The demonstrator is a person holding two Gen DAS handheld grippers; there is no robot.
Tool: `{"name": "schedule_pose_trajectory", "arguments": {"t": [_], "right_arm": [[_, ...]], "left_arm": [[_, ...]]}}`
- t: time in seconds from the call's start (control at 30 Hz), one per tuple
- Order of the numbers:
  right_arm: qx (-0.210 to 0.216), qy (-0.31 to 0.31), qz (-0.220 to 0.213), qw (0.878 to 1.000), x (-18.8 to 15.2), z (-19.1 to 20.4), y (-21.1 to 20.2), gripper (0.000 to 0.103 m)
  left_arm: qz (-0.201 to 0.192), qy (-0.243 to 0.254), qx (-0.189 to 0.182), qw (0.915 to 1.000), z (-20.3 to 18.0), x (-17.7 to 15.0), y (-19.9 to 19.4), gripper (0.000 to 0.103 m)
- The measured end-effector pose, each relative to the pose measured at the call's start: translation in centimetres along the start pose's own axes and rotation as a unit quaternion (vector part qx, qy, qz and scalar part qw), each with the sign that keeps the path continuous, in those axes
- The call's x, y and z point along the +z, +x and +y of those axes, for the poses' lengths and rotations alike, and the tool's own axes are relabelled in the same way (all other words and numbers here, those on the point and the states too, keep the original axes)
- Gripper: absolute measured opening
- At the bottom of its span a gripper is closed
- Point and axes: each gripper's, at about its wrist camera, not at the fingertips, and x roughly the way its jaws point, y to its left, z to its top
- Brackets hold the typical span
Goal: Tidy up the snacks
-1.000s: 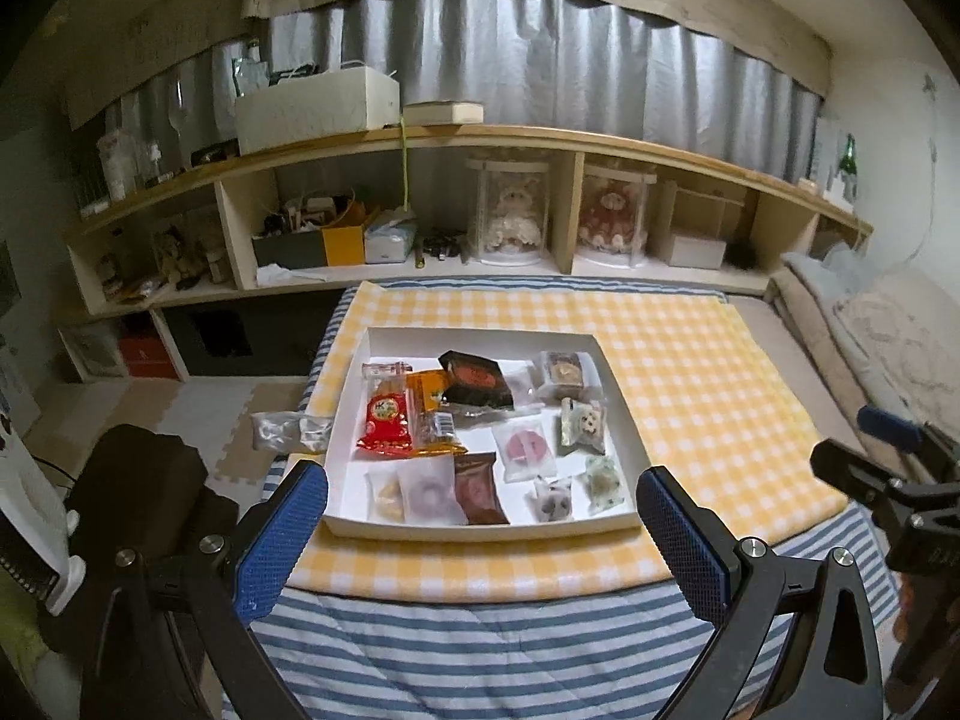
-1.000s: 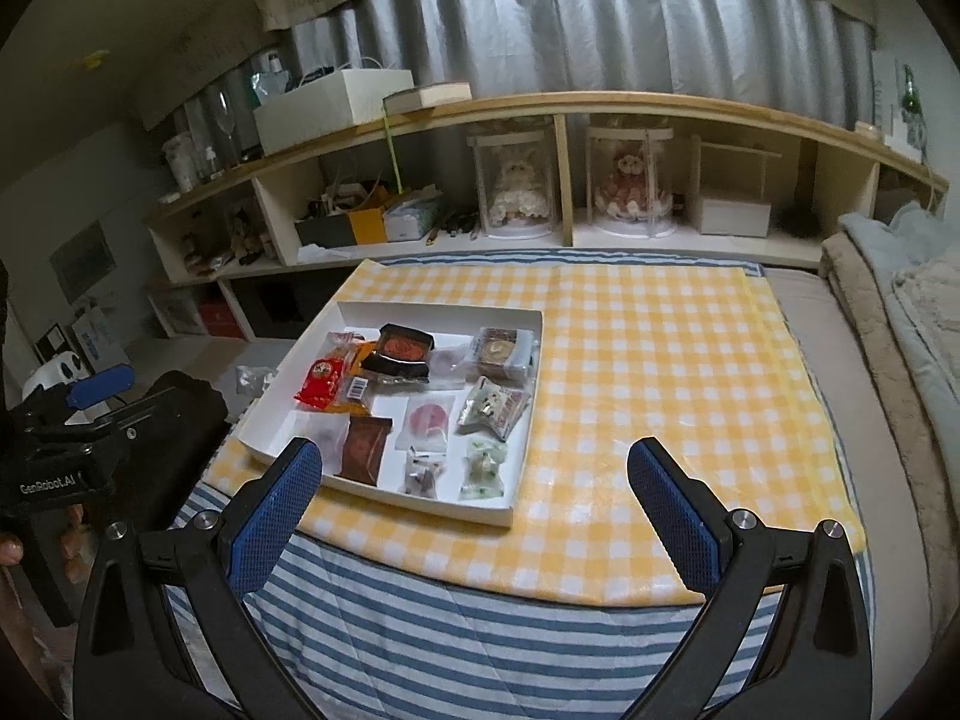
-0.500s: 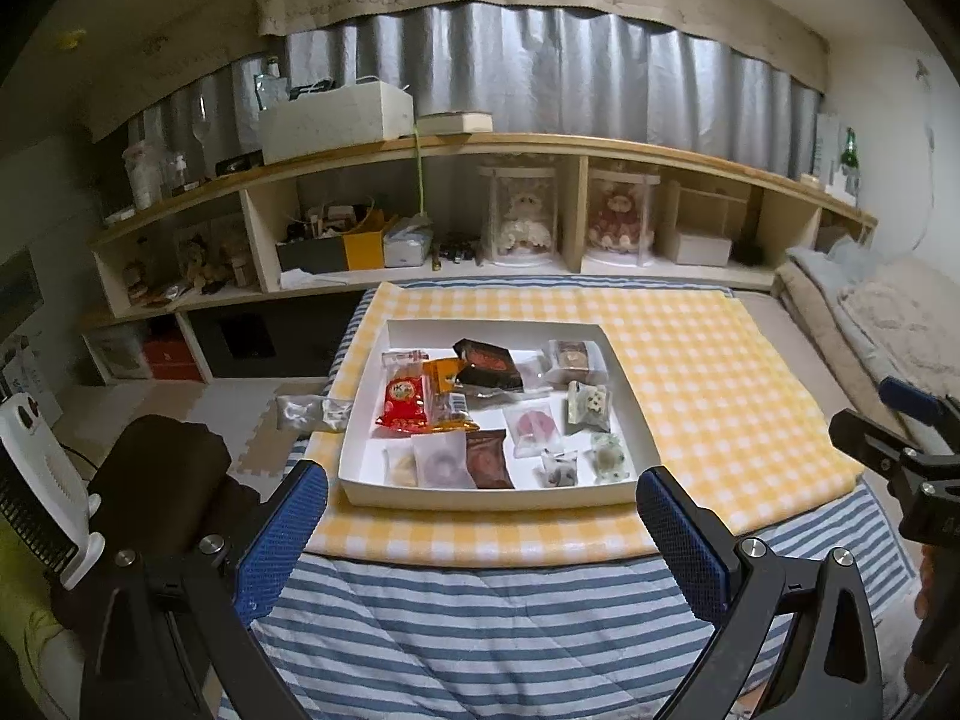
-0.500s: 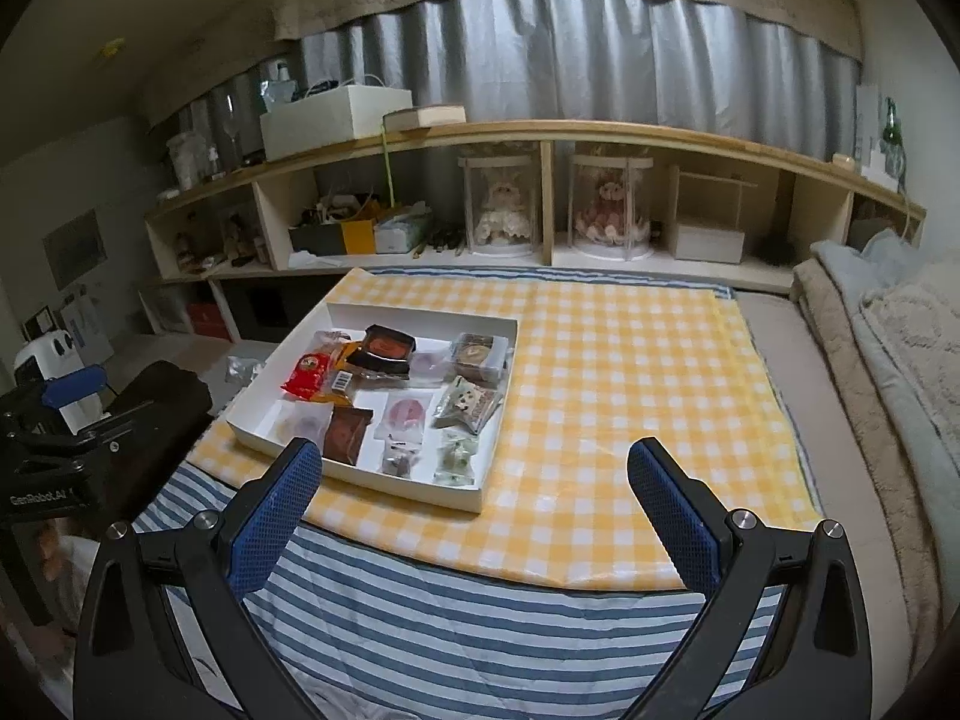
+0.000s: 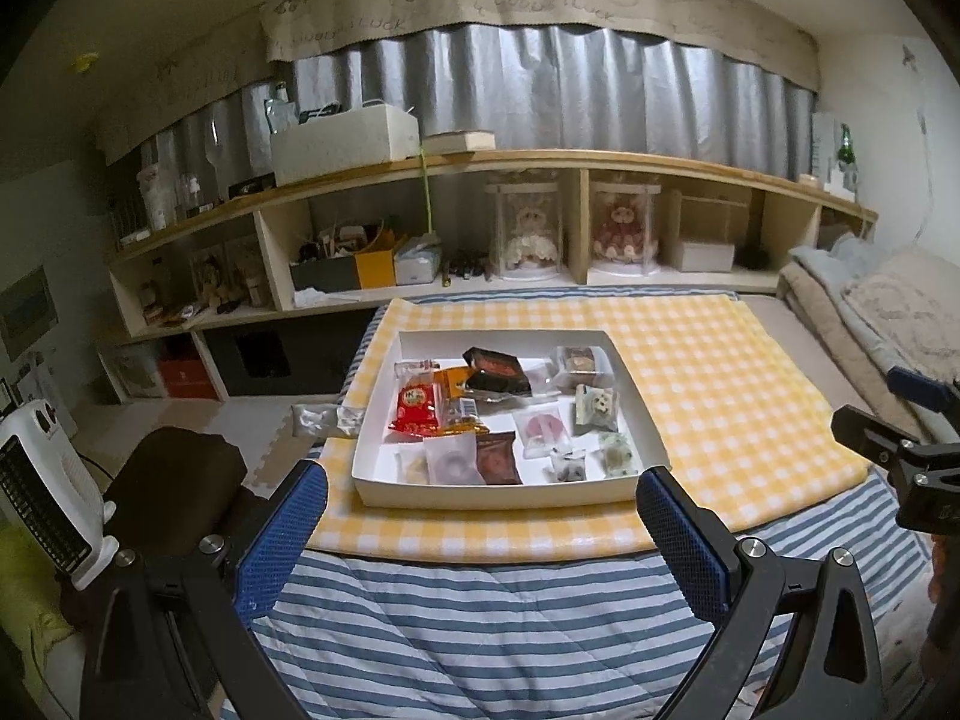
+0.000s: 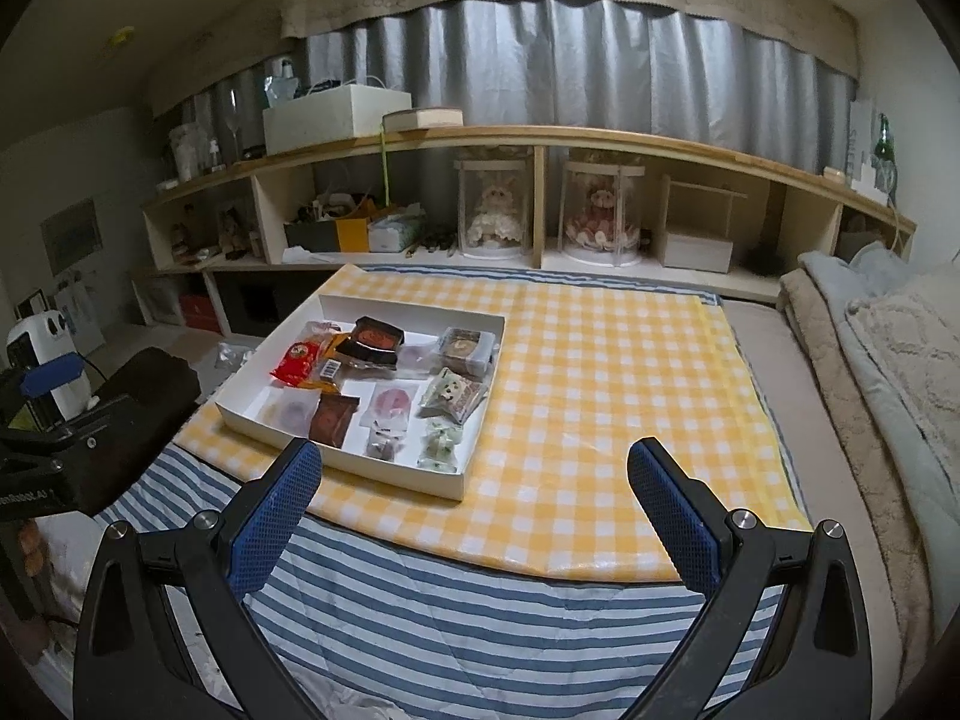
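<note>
While your left tool (image 5: pixel 482 501) and right tool (image 6: pixel 474 474) hang spread wide and empty, snacks (image 5: pixel 503 414) already lie in the white tray (image 5: pixel 498 495), one clear packet (image 5: pixel 327 418) outside.

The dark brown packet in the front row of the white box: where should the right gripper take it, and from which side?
Probably by its near, crimped end. The dark brown packet lies flat with its length running toward the right gripper, close behind the white box front wall. Come down over that wall, open jaws straddling its narrow width. The clear round-snack packet sits tight at its left, so stay centred.
</note>
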Motion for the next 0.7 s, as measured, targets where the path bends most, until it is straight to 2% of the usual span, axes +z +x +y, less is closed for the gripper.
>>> {"name": "schedule_pose_trajectory", "arguments": {"t": [0.7], "right_arm": [[-0.008,-0.004,-0.004,1.000,-0.23,-0.24,-0.21,0.103]], "left_arm": [[0.000,-0.002,0.004,1.0000,-0.46,-0.55,0.09,0.103]]}}
